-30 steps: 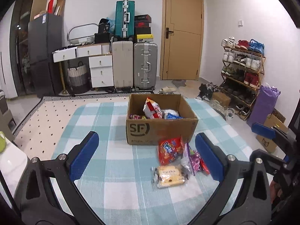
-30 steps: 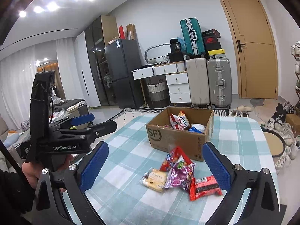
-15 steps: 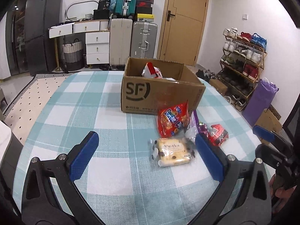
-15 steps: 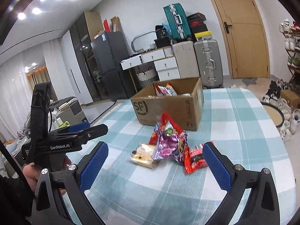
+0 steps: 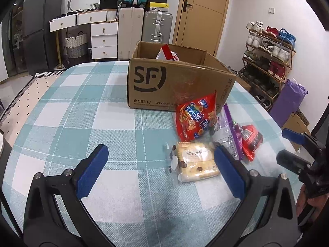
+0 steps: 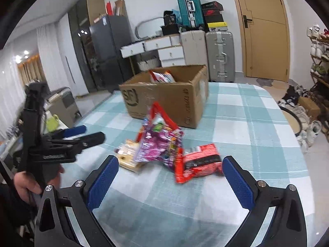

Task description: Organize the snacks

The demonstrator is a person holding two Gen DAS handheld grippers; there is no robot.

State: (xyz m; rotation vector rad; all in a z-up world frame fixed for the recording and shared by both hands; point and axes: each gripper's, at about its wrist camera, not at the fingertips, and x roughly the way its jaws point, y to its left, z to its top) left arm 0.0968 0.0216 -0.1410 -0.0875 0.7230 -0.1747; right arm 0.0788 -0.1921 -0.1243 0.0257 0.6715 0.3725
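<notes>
A cardboard box (image 5: 174,82) (image 6: 164,100) marked SF stands on the checked tablecloth (image 5: 82,113) with snack packs inside. In front of it lie a red biscuit bag (image 5: 195,119), a clear-wrapped cake (image 5: 193,162) (image 6: 128,154), a purple candy bag (image 5: 230,131) (image 6: 160,144) and a small red pack (image 5: 250,138) (image 6: 199,162). My left gripper (image 5: 160,168) is open, low over the cloth, its right finger beside the cake. My right gripper (image 6: 168,179) is open just short of the small red pack and the purple bag.
Suitcases (image 5: 144,24), white drawers (image 5: 102,39) and a dark fridge (image 5: 37,24) line the far wall by a wooden door (image 5: 201,10). A shoe rack (image 5: 269,53) and a purple bag (image 5: 287,103) stand to the right of the table. A hand (image 6: 26,183) holds the left gripper's handle.
Both grippers have come down and forward toward the snack pile. The box and packs now fill more of each view. Both stay open and nothing has been picked up.
</notes>
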